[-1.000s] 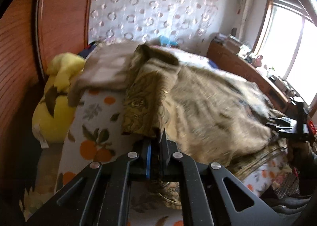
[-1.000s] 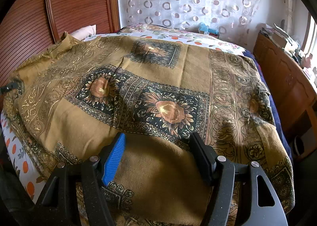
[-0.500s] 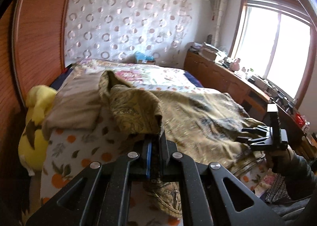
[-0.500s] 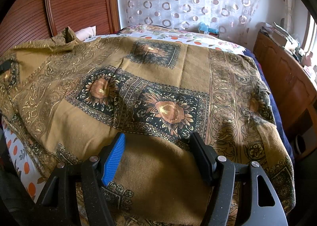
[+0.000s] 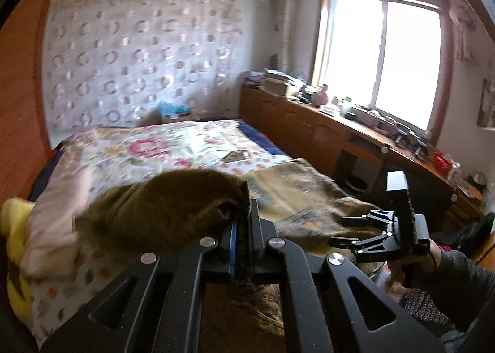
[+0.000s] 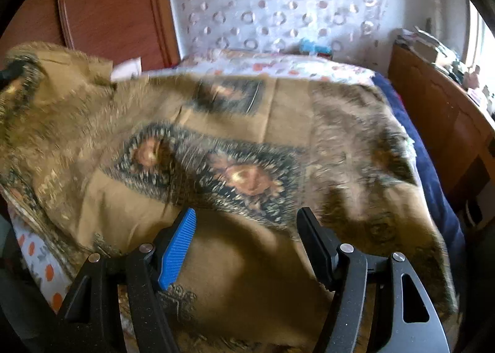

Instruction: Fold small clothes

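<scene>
While the left gripper (image 5: 243,223) pinches a bunched corner of the brown patterned cloth (image 5: 161,210) between jaws closed tight on it, the left wrist view shows that corner lifted above the bed (image 5: 173,149), the rest trailing down to the right. Further right in this view, the right gripper (image 5: 349,231) sits in a hand (image 5: 411,266) above the cloth. From the right wrist view, the right gripper (image 6: 247,232) has its jaws spread wide with nothing between them, hovering over the cloth (image 6: 247,142), which lies spread across the bed (image 6: 278,67), its left edge raised and blurred.
</scene>
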`<action>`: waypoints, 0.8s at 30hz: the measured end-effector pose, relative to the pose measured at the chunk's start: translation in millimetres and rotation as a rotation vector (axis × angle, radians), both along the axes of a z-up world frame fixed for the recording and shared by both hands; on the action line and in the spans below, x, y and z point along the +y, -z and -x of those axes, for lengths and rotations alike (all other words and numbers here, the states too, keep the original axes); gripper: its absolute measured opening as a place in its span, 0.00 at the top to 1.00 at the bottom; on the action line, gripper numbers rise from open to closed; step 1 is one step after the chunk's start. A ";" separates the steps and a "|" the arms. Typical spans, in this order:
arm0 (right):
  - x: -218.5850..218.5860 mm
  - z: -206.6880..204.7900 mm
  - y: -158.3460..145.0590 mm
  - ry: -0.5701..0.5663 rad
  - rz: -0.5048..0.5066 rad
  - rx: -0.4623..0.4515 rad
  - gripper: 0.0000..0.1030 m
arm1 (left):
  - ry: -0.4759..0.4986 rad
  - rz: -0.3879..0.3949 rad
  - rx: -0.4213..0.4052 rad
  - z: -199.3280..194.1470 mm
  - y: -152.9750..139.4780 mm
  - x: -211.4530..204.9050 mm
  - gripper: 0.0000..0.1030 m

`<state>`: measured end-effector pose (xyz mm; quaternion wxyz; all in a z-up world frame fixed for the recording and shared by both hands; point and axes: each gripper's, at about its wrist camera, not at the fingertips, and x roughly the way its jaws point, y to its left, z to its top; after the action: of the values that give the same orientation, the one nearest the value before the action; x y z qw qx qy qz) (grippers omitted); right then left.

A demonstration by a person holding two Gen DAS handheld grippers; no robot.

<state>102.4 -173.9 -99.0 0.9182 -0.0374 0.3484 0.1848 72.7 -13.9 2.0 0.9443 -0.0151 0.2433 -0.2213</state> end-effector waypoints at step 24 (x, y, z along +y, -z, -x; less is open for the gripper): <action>-55.9 49.2 -35.3 0.113 -0.027 -0.137 0.32 | 0.171 -0.054 0.020 -17.0 -18.5 -88.7 0.37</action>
<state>53.3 -229.8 -63.7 0.9492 -0.0177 0.2839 0.1346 89.7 -102.6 20.5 0.9195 0.0289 0.2590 -0.2942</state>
